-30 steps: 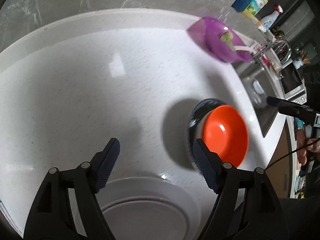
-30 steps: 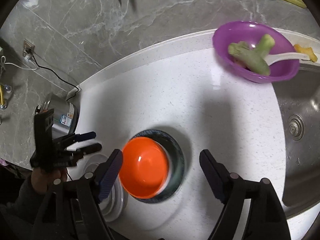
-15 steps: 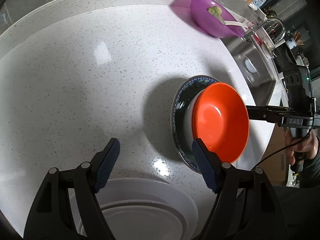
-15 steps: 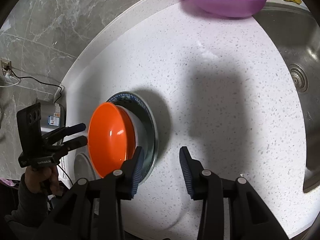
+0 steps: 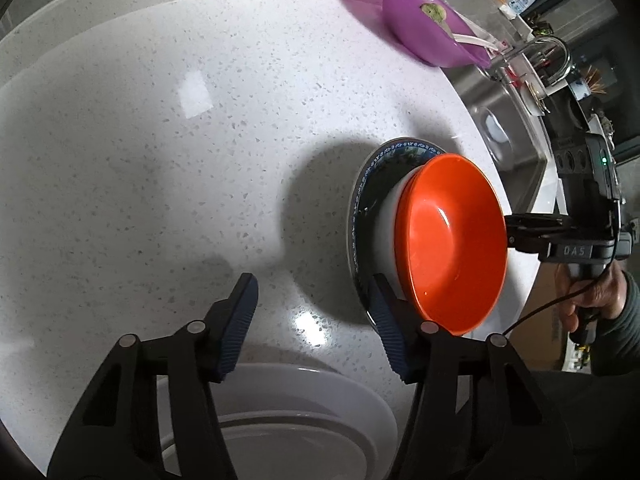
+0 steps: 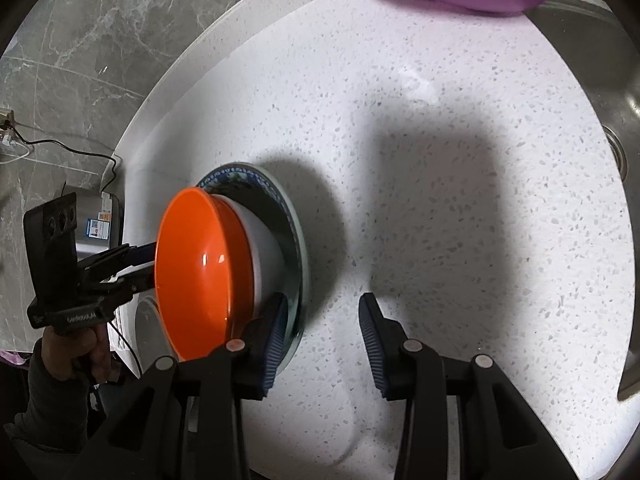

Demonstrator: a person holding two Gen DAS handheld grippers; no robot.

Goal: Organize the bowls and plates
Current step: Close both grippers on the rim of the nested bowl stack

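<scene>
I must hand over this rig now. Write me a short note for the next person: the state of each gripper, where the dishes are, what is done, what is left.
Left gripper: jaws closing, nothing between them; it hangs over the white plate at the counter's near edge.
Right gripper: open, empty, beside the blue-rimmed plate.
Dishes: orange bowl sits in a white bowl on the blue-rimmed plate. Purple bowl with food stands apart by the sink.
Done: one stack.
Left: white plate and purple bowl not stacked.

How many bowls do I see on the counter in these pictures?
3. The orange bowl sits nested in a white bowl on the blue-rimmed plate; the purple bowl stands far back by the sink. More may be hidden.
</scene>
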